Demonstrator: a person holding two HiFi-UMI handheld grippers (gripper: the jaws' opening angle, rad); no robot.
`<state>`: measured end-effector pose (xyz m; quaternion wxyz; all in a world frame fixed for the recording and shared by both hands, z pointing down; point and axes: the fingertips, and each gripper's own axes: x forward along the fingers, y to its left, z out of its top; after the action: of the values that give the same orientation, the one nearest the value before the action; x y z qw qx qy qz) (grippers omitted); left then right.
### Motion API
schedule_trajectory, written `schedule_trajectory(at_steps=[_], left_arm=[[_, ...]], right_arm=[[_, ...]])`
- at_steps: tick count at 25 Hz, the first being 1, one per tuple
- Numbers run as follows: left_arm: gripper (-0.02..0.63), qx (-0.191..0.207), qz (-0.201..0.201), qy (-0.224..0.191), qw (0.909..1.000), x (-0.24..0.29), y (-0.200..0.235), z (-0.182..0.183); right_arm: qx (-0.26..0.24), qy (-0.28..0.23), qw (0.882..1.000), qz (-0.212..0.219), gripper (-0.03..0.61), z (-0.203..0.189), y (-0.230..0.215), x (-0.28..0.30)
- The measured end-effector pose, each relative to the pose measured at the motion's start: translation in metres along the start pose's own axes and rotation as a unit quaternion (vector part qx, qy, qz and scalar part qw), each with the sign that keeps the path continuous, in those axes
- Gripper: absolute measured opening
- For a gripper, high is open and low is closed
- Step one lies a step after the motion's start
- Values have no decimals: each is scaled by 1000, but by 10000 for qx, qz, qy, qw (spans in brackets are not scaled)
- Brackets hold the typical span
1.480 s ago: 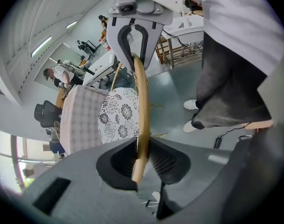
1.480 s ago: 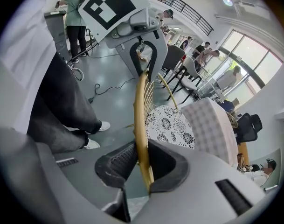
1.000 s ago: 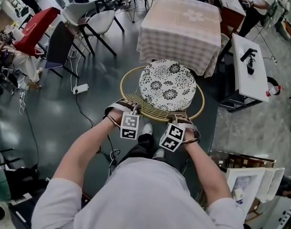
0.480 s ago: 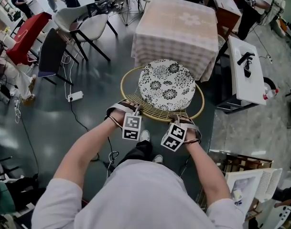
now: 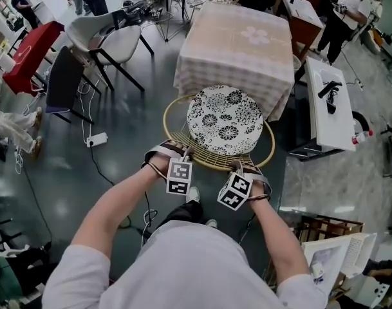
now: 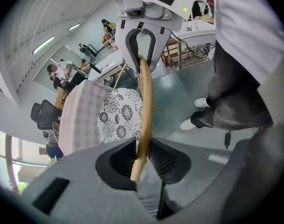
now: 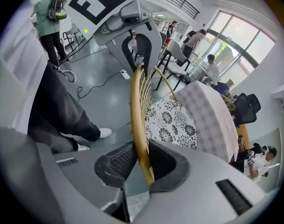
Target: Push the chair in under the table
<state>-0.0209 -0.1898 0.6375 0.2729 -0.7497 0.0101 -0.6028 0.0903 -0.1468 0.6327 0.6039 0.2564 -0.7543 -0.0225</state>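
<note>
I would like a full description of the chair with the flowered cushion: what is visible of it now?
The chair has a round hoop rim, golden and cane-like, with a woven section on the person's side. A round cushion, white with black flowers, lies on the seat. The chair stands upright, its far side at the edge of the table with the checked cloth. The left gripper and the right gripper each clamp the hoop rim at the back.

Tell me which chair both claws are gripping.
The round rattan chair with the black-and-white floral cushion, by the checked table: left claw and right claw clamp its rim. The white shell chair and dark chair stand untouched at left.
</note>
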Motion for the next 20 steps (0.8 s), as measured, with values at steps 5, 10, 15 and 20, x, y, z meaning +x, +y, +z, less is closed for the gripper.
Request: schedule_trajectory(at_steps=[5, 10, 15, 20], left_arm=[[78, -2, -23, -91, 10000, 8, 18, -1], [78, 52, -76, -239, 9997, 17, 38, 0], [77, 60, -158, -406, 9990, 23, 51, 1], [77, 24, -167, -484, 9987, 30, 65, 3]], right_arm=[[154, 187, 9997, -26, 61, -5, -18, 9], [306, 304, 9990, -119, 67, -4, -42, 15], [401, 396, 9983, -116, 71, -5, -55, 19], [526, 540, 9970, -164, 75, -7, -71, 23]])
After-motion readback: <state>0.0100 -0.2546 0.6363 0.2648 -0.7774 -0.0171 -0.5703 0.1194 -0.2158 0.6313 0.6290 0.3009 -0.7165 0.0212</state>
